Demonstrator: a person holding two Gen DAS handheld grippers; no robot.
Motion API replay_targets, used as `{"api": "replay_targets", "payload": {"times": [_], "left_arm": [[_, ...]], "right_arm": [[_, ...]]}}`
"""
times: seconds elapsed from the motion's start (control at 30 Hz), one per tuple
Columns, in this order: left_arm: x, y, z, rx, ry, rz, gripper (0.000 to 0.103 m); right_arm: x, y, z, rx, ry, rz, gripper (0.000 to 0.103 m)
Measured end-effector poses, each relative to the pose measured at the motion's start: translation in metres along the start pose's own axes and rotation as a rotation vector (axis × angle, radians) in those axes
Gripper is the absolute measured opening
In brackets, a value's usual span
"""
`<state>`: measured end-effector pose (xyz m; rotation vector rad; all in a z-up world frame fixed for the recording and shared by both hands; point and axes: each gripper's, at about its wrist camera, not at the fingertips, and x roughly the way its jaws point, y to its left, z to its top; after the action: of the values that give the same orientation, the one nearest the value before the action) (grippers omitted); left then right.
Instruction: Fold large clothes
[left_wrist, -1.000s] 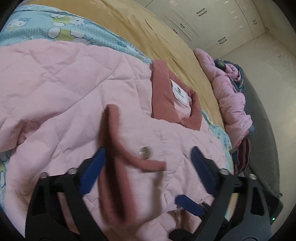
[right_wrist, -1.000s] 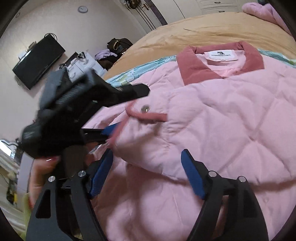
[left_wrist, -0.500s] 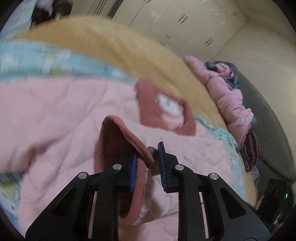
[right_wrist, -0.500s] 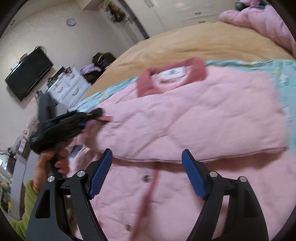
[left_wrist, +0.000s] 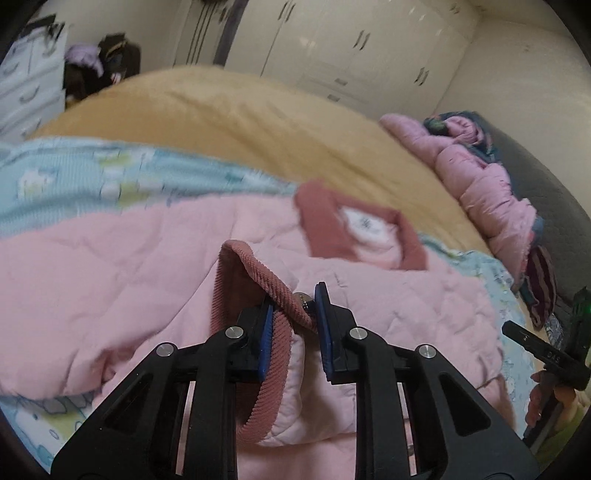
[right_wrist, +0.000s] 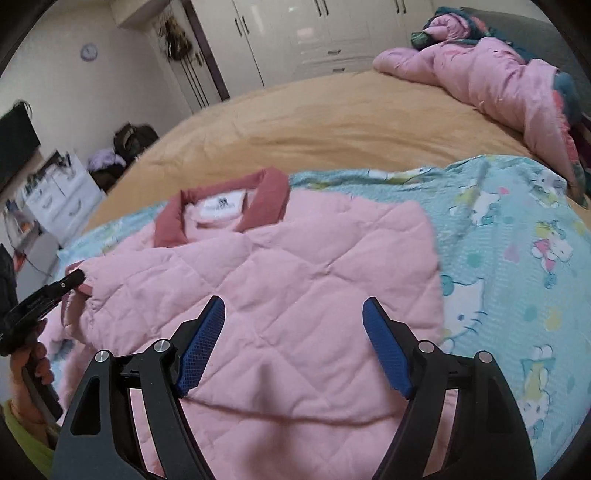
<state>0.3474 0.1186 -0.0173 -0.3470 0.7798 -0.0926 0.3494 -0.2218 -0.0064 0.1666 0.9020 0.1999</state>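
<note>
A pink quilted jacket (right_wrist: 295, 280) with a dark pink ribbed collar (right_wrist: 266, 199) lies spread on the bed. My left gripper (left_wrist: 293, 306) is shut on the jacket's ribbed cuff (left_wrist: 258, 280), lifted slightly off the fabric, a metal snap right beside its pads. In the right wrist view that same left gripper (right_wrist: 75, 277) pinches the cuff at the far left, held by a hand. My right gripper (right_wrist: 293, 317) hovers open over the jacket's body, nothing between its blue pads (right_wrist: 201, 350). The right gripper's black body (left_wrist: 543, 354) shows at the right edge of the left wrist view.
A blue cartoon-print sheet (right_wrist: 517, 236) lies under the jacket on a tan blanket (right_wrist: 332, 122). A second pink puffy coat (right_wrist: 491, 70) is heaped at the far right of the bed. White wardrobes (right_wrist: 314, 33) and a drawer unit (right_wrist: 59, 199) line the walls.
My left gripper closed on the ribbed cuff and lifted it a little. My right gripper swung to the right across the jacket, staying open.
</note>
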Motion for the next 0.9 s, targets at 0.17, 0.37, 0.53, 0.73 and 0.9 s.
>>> {"api": "replay_targets", "payload": {"times": [0.17, 0.37, 0.53, 0.73, 0.9], "left_arm": [[0.01, 0.008, -0.006, -0.012, 0.038, 0.027, 0.013], [0.029, 0.011, -0.012, 0.002, 0.093, 0.07, 0.015], [0.045, 0.018, -0.024, -0.003, 0.135, 0.089, 0.02], [0.036, 0.018, -0.021, 0.01, 0.141, 0.084, 0.024], [0.025, 0.016, -0.019, 0.024, 0.123, 0.129, 0.056]], "right_arm": [[0.033, -0.012, -0.004, 0.048, 0.077, -0.085, 0.076], [0.053, -0.03, -0.014, 0.115, 0.118, -0.058, 0.076], [0.054, -0.03, -0.017, 0.128, 0.115, -0.055, 0.077], [0.03, -0.024, -0.025, 0.141, 0.057, -0.023, 0.091], [0.011, -0.019, -0.032, 0.162, 0.016, -0.004, 0.093]]}}
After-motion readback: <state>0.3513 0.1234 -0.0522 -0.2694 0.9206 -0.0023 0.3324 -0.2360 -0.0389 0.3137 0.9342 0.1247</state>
